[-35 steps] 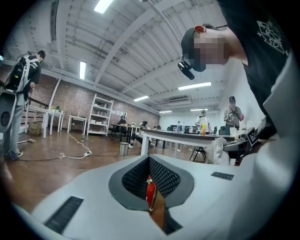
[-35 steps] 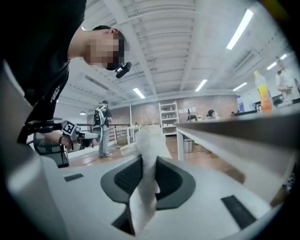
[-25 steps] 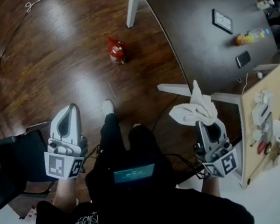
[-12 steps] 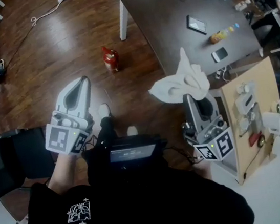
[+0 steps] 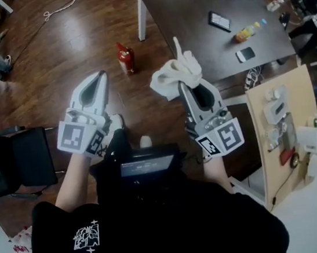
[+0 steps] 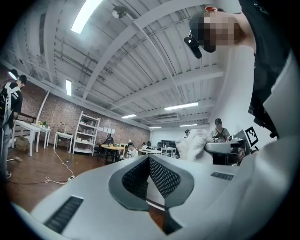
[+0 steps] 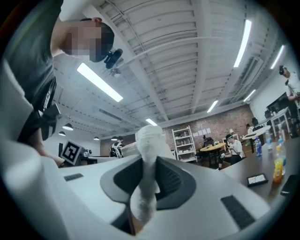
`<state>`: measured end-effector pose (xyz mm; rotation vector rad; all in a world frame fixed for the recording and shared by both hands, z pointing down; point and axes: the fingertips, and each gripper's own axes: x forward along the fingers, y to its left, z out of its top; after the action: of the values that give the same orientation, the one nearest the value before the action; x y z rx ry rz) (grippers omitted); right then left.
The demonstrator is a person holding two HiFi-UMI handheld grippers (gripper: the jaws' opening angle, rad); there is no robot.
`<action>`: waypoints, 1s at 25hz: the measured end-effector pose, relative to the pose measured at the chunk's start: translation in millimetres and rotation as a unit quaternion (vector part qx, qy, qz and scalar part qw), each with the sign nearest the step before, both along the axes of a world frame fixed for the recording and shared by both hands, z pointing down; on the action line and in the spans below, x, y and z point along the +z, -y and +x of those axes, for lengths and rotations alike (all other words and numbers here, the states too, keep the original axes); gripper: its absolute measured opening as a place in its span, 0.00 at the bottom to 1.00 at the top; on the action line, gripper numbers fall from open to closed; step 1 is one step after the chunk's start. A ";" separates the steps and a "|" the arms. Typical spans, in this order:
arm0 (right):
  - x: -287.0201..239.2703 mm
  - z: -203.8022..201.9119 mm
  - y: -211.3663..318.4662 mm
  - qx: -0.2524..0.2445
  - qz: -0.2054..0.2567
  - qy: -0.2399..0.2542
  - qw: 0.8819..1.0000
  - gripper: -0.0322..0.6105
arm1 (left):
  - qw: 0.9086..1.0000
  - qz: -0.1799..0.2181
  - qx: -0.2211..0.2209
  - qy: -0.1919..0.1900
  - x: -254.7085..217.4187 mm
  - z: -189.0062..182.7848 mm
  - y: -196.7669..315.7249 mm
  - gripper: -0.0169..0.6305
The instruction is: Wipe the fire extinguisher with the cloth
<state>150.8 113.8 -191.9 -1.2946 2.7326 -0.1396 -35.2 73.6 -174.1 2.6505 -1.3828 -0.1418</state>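
Note:
A small red fire extinguisher (image 5: 125, 58) stands upright on the wooden floor, ahead of both grippers and near the table leg. My right gripper (image 5: 183, 84) is shut on a white cloth (image 5: 173, 74), which bunches above its tip; in the right gripper view the cloth (image 7: 147, 173) is pinched between the jaws. My left gripper (image 5: 99, 76) is held up at the left with its jaws closed together and nothing between them. Both grippers are raised well short of the extinguisher, and both point steeply upward.
A dark table (image 5: 208, 22) with white legs stands ahead to the right, carrying phones and bottles. A black chair (image 5: 12, 167) is at the left. A wooden board (image 5: 276, 130) with fittings leans at the right. A cable (image 5: 62, 5) lies on the far floor.
Both grippers have risen and moved forward and inward. The cloth in the right gripper has travelled left, closer to the extinguisher. The head view has shifted forward.

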 end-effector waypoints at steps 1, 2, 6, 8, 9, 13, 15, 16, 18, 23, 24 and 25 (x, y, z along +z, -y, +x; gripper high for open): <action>5.0 -3.9 3.0 0.001 -0.001 -0.005 1.000 0.19 | 1.000 0.002 -0.003 0.004 0.4 2.7 -2.1 0.03; 8.6 -8.3 6.1 0.002 -0.003 -0.009 1.000 0.19 | 1.000 0.004 -0.006 0.009 0.0 4.7 -3.3 0.03; 9.7 -26.6 16.9 0.006 -0.006 -0.012 1.000 0.19 | 1.000 0.013 -0.020 0.013 -6.6 6.7 -2.8 0.03; 8.4 -34.9 20.8 0.010 -0.003 -0.011 1.000 0.19 | 1.000 0.024 -0.017 0.007 -11.5 6.7 -1.7 0.03; 9.9 -38.8 22.2 0.012 -0.003 -0.012 1.000 0.19 | 1.000 0.027 -0.016 0.005 -11.9 6.0 -1.9 0.03; 22.4 -53.5 29.2 0.021 -0.007 -0.021 1.000 0.19 | 1.000 0.027 -0.015 -0.001 -6.8 1.7 -0.7 0.03; 24.1 -59.9 26.0 0.025 -0.006 -0.026 0.999 0.19 | 1.000 0.023 -0.014 0.001 -7.2 -0.6 -5.6 0.03; 23.4 -63.9 20.6 0.026 -0.006 -0.027 0.999 0.19 | 1.000 0.023 -0.013 0.001 -8.6 -2.8 -10.9 0.03; 21.0 -70.3 7.8 0.027 -0.006 -0.029 0.999 0.19 | 1.000 0.029 -0.010 -0.007 -13.6 -7.8 -21.4 0.03; 15.6 -75.4 -6.8 0.037 -0.003 -0.031 0.999 0.19 | 0.999 0.035 -0.009 -0.019 -21.8 -18.5 -31.9 0.03; 15.1 -74.9 -9.1 0.039 -0.003 -0.031 0.999 0.19 | 0.999 0.035 -0.006 -0.022 -22.0 -18.4 -33.6 0.03; 14.6 -73.8 -10.2 0.041 -0.003 -0.031 0.999 0.19 | 0.999 0.036 -0.002 -0.026 -22.0 -16.7 -34.5 0.03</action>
<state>77.0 124.0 -177.3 -1.4325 2.7273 -0.1017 -51.9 108.2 -196.0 2.6816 -1.3927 -0.2642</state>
